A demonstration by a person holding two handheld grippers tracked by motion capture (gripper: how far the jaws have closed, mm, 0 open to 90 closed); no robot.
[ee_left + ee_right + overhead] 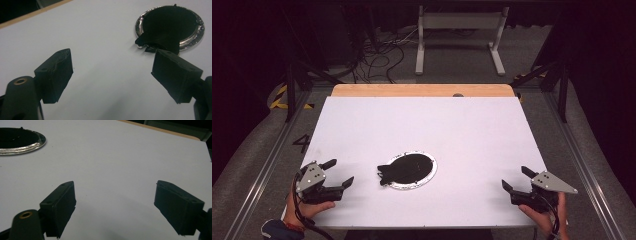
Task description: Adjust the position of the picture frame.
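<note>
Left gripper (336, 173): your jaws are spread wide, nothing between them; it sits low over the table's near left corner.
Right gripper (515, 179): spread wide too, empty, at the near right corner.
Black cloth (404, 168): lies on the silver-rimmed plate (430, 175), one flap spilling over its left rim.
Plate position: mid-table (462, 125), between your grippers, nearer the left.
</note>
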